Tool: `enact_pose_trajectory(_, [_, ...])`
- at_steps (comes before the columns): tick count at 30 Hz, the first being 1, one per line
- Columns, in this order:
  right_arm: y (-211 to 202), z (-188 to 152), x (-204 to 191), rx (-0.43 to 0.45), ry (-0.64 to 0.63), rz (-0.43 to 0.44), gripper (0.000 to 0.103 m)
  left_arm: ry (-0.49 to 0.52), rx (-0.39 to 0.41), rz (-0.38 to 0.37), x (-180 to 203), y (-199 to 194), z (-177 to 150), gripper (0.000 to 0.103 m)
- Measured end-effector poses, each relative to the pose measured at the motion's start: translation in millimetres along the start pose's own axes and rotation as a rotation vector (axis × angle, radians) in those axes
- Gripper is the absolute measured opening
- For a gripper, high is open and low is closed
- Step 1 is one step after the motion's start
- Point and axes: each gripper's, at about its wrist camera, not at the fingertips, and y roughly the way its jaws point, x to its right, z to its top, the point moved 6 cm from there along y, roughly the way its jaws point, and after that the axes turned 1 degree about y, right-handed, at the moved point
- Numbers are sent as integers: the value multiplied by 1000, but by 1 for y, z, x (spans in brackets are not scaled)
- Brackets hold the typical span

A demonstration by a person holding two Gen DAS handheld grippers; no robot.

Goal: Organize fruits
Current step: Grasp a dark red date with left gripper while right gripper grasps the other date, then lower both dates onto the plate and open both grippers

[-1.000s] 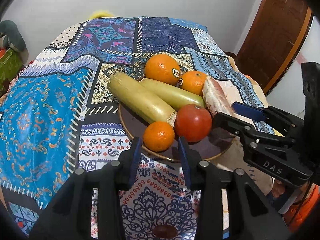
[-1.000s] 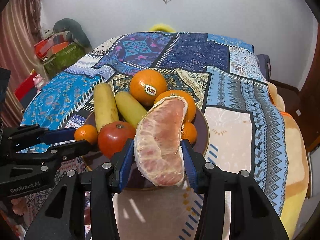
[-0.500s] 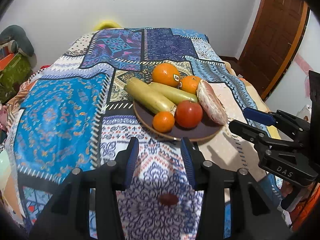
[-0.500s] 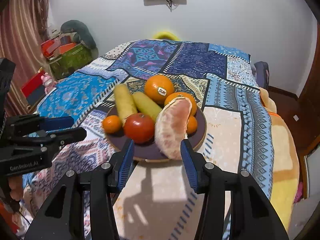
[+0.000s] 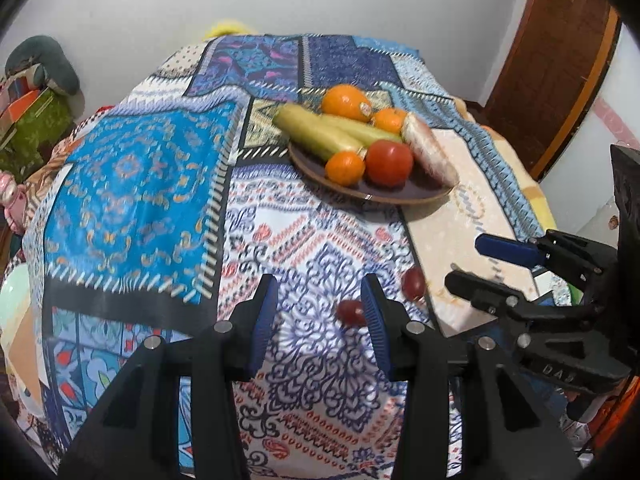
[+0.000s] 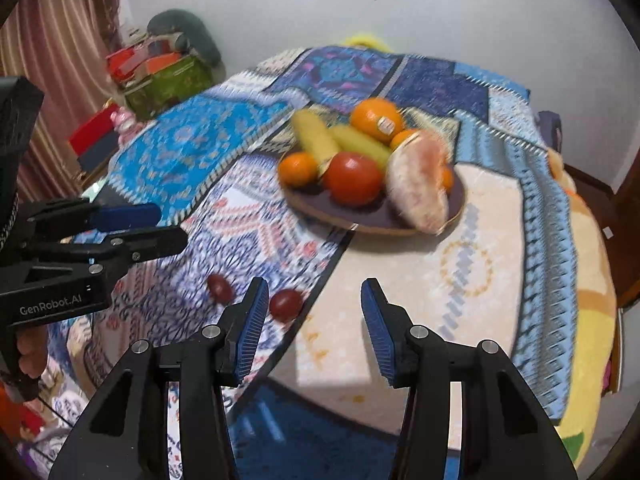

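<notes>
Dark-red fruits, perhaps grapes, lie just beside both grippers' wide, empty fingers

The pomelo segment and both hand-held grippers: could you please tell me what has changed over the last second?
The right hand-held gripper let go of the pomelo segment, which now lies on the plate. Both it and the left hand-held gripper pulled back, open. The other fruit stayed put.
</notes>
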Motion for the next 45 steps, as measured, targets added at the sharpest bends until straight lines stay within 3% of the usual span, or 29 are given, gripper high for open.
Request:
enact_pose_trajectory(8, [29, -13, -14, -65, -13, 42, 44, -18, -50, -31, -2, 18, -23, 43])
enact_pose_trajectory(11, [39, -16, -12, -87, -7, 48, 29, -6, -61, -46, 4, 23, -25, 43])
enact_pose_trajectory(14, [39, -17, -11, -77, 9, 76, 22, 0, -70, -71, 11, 29, -26, 43])
enact_pose_trajectory(22, [25, -15, -3, -36, 23, 61, 22, 25, -85, -100, 27, 41, -30, 42])
enact_pose_trajectory(27, [15, -8, 11, -3, 48, 31, 22, 55, -73, -85, 32, 43, -25, 26])
enact_pose_trajectory(30, [11, -4, 19, 10, 68, 23, 22, 44, -72, -99, 30, 43, -22, 26])
enact_pose_trajectory(45, [9, 28, 41, 79, 75, -13, 22, 37, 58, -132, 41, 34, 51, 26])
